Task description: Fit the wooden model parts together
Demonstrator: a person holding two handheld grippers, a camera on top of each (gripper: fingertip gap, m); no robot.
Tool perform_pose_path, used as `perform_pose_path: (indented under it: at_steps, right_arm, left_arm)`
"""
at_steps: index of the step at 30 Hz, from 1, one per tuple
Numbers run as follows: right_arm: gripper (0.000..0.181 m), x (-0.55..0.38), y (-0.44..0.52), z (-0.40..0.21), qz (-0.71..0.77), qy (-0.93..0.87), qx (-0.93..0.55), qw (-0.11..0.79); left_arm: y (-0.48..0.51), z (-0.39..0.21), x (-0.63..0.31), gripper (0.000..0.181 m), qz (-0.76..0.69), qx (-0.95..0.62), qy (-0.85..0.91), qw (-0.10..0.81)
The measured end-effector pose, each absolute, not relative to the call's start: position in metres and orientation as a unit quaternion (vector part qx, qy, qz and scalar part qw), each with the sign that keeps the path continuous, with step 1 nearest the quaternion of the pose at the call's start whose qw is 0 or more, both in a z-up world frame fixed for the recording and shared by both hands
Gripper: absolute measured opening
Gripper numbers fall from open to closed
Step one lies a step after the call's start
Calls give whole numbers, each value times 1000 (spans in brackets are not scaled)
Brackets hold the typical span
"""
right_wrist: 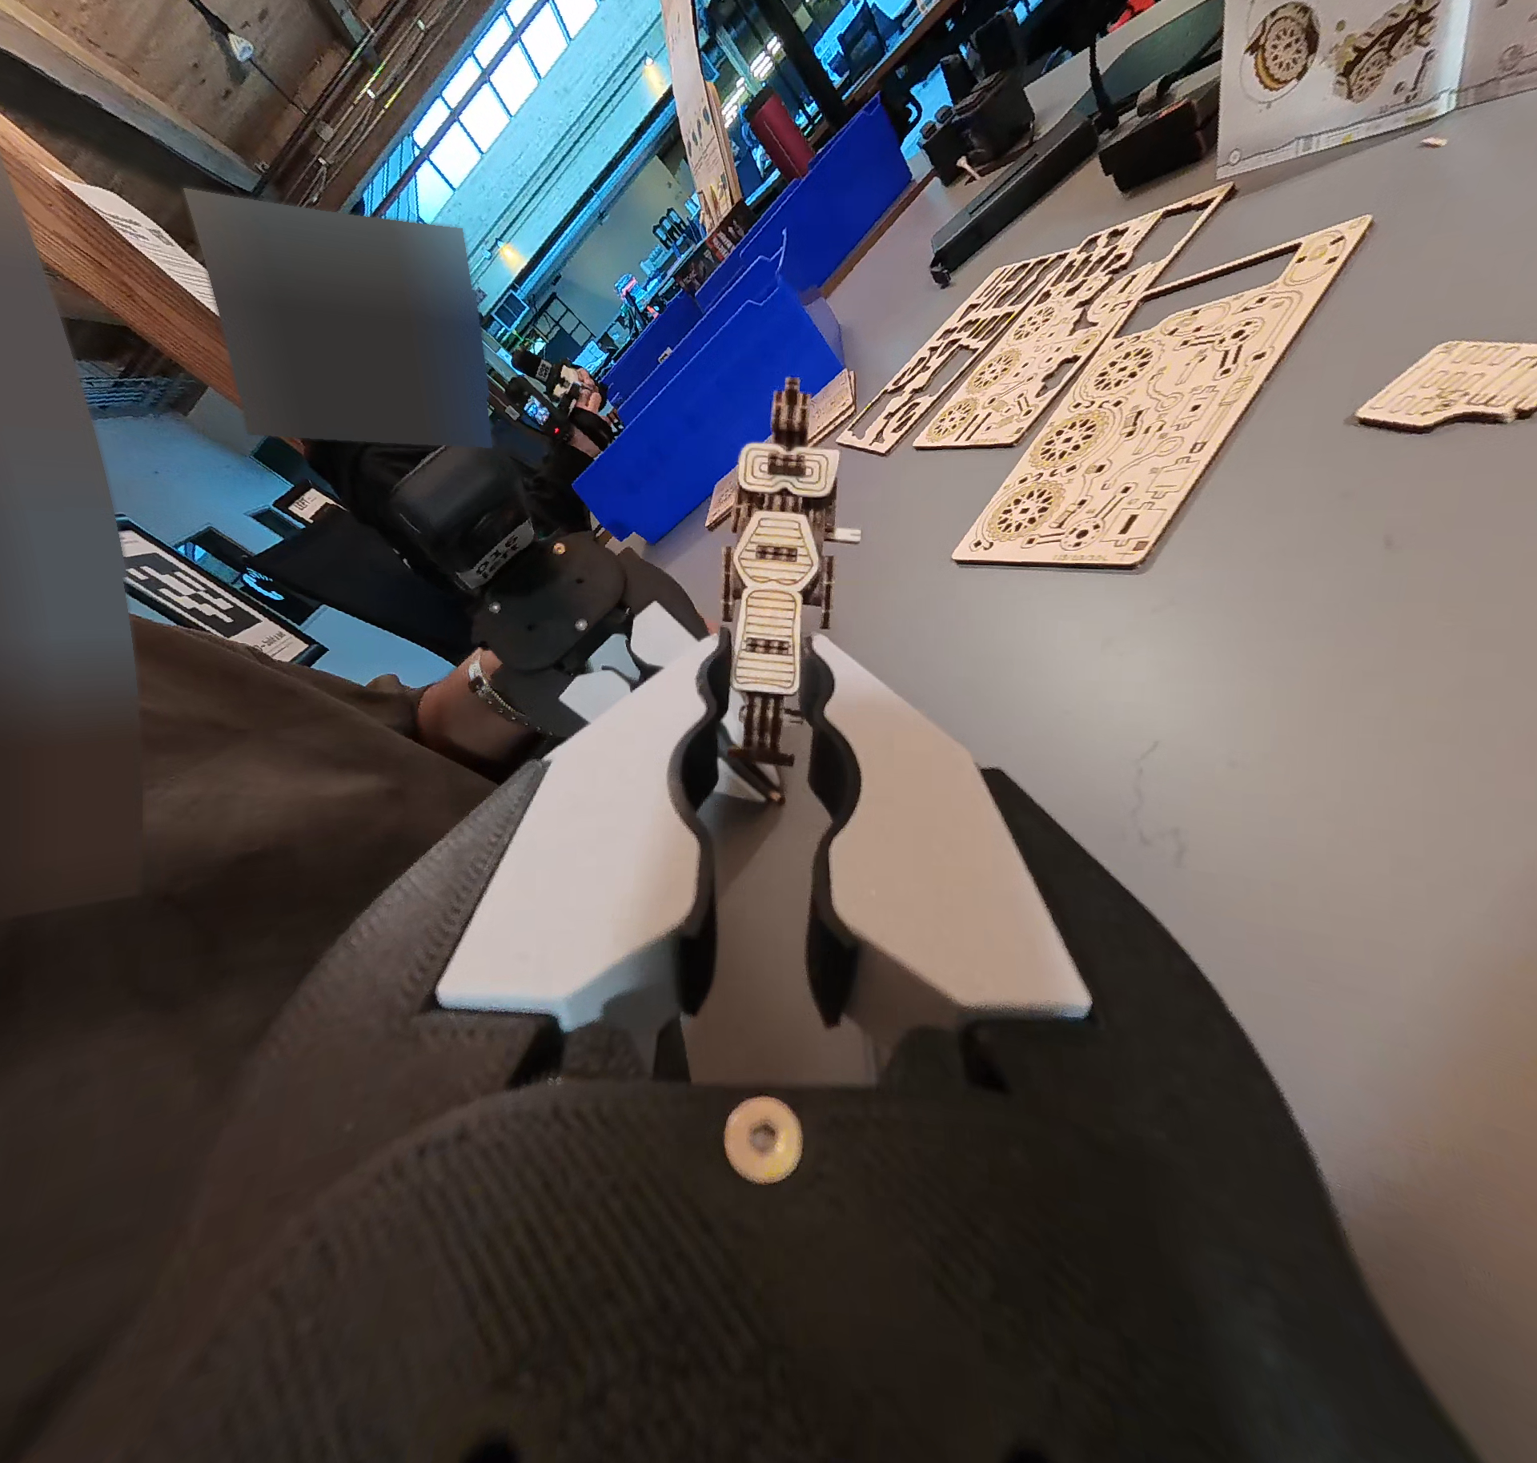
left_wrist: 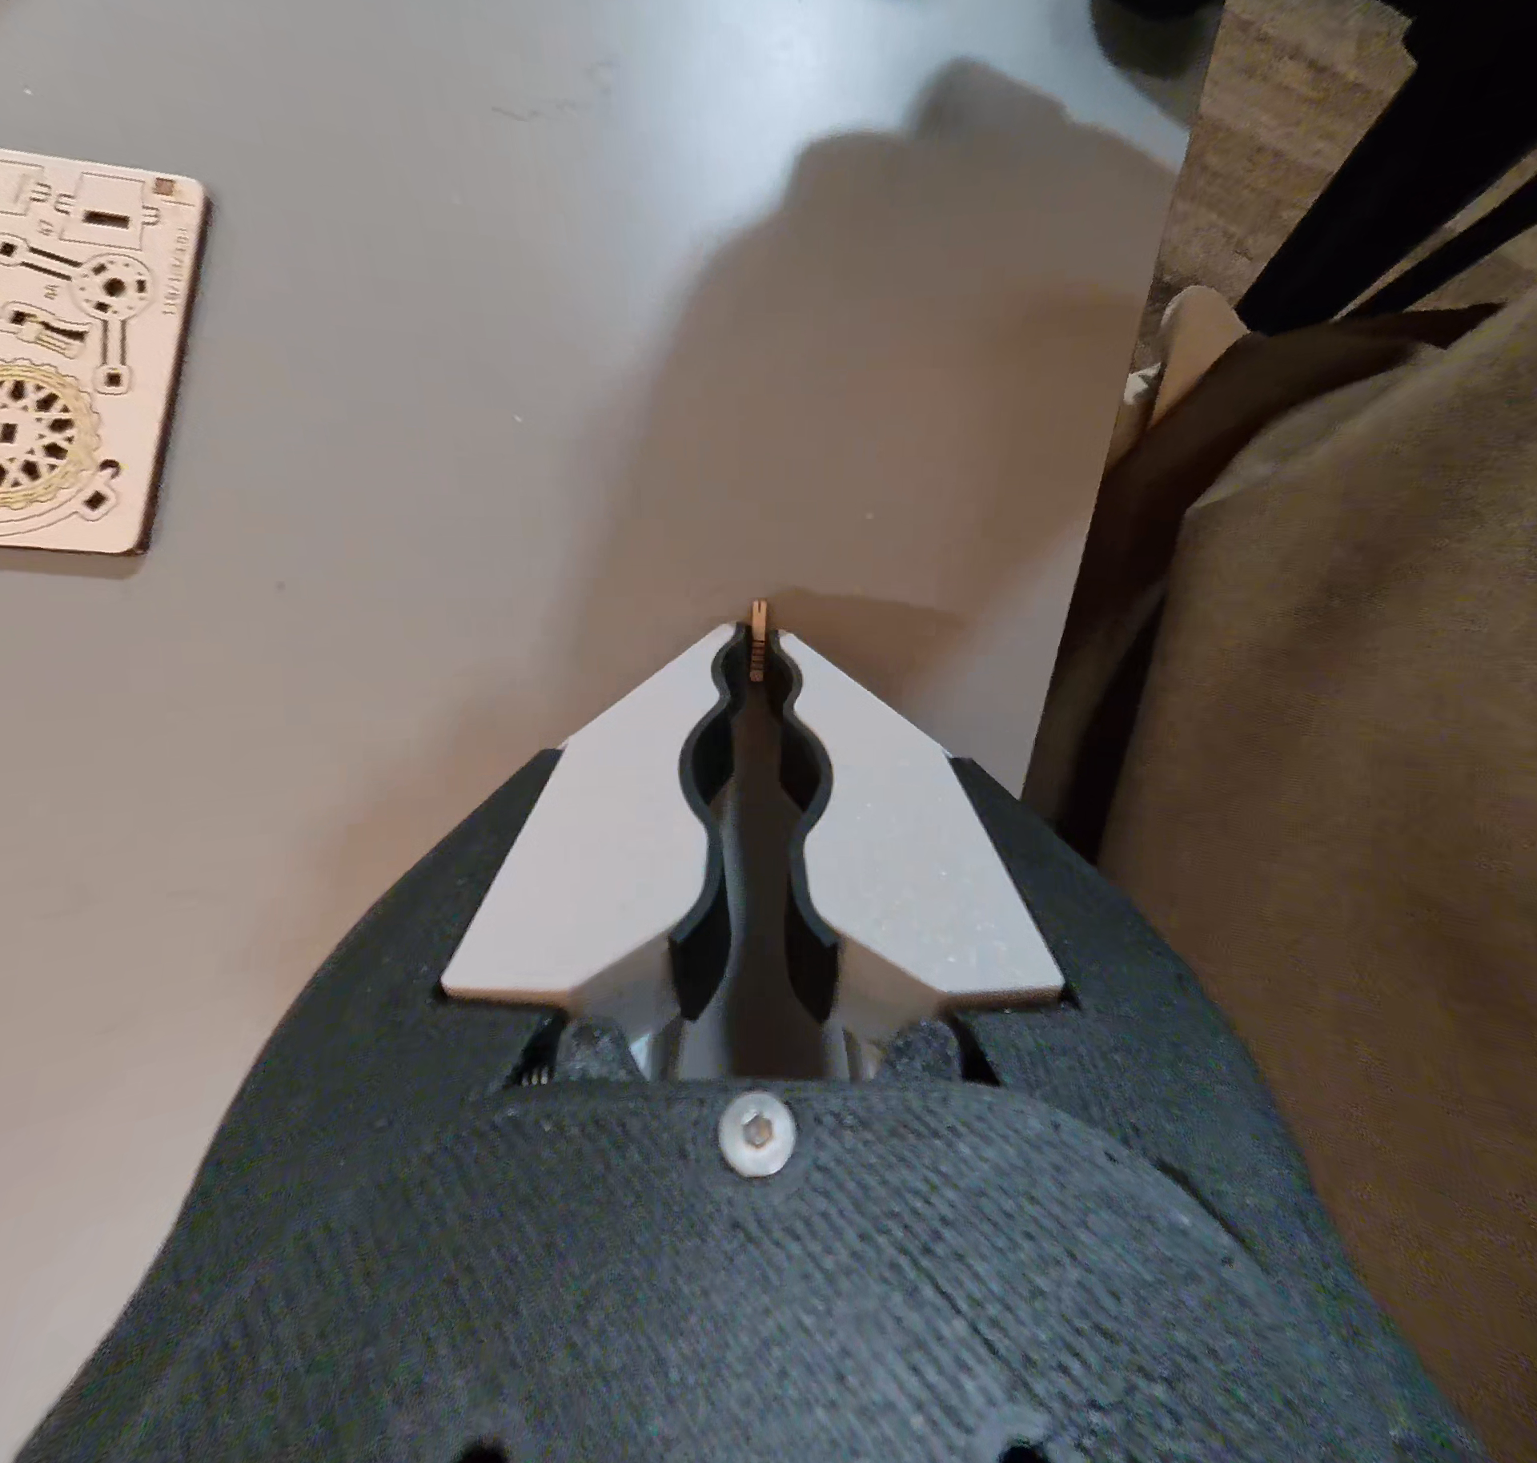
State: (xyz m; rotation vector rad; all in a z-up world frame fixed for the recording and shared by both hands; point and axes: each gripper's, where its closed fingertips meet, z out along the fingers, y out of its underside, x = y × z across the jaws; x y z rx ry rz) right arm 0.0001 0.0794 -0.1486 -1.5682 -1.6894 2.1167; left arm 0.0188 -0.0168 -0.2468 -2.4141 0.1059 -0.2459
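My left gripper (left_wrist: 758,634) is shut on a small thin wooden part (left_wrist: 758,623), seen edge-on between its fingertips, held above the grey table (left_wrist: 499,341) near the table's right edge. My right gripper (right_wrist: 769,674) is shut on a partly built wooden model (right_wrist: 778,574), an upright slatted assembly with pale engraved panels that sticks out past the fingertips. The left gripper also shows in the right wrist view (right_wrist: 549,633), to the left of the model, held by a hand.
A laser-cut wooden sheet (left_wrist: 75,358) lies at the table's left. Several more part sheets (right_wrist: 1106,391) lie on the table (right_wrist: 1247,757) at the right, with an instruction sheet (right_wrist: 1364,34) standing behind. Blue bins (right_wrist: 732,391) stand beyond the table. A person's brown clothing (left_wrist: 1372,757) fills the right side. The tips of one gripper are about 15 centimeters away from the tips of the other.
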Motion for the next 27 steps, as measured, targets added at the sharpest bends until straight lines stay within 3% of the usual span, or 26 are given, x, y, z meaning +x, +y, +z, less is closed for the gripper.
perform_pose_path:
  at_steps: [27]
  right_arm:
    - [14, 0, 59, -166, 647, -564, -513, -13]
  left_arm:
    - [6, -174, -19, 1, -67, -823, -35, 563]
